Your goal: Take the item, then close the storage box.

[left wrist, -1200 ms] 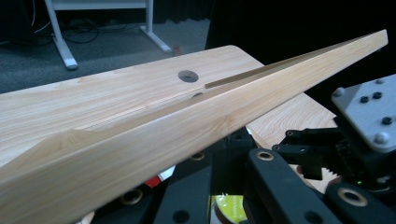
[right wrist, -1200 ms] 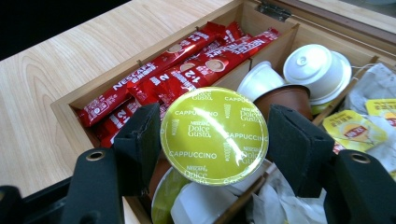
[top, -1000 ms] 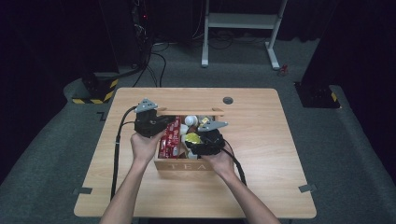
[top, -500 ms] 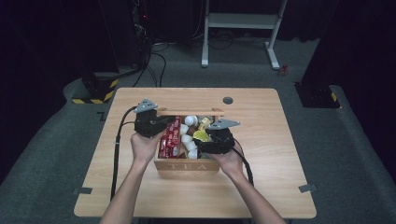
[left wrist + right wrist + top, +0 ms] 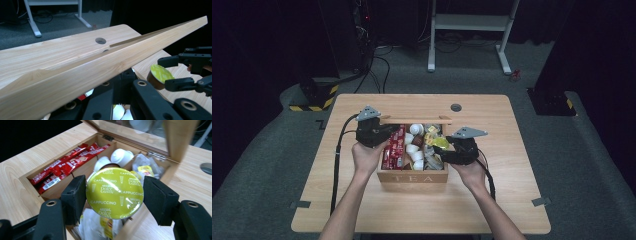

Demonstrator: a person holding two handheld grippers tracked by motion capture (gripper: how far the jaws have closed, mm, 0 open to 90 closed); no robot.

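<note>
Since the earlier frame, our right gripper (image 5: 114, 195) has lifted one yellow-lidded round cappuccino capsule (image 5: 114, 192), pinched between both jaws, above the open wooden tea box (image 5: 413, 176). Our left gripper (image 5: 379, 133) clamps the box's wooden lid (image 5: 100, 67).

It looked like a lab or test room, because the wooden table (image 5: 512, 165) stood alone on grey carpet (image 5: 592, 165) with black curtains (image 5: 602, 45) around it, loose cables (image 5: 377, 65) on the floor and yellow-and-black warning tape (image 5: 329, 92) nearby.
</note>
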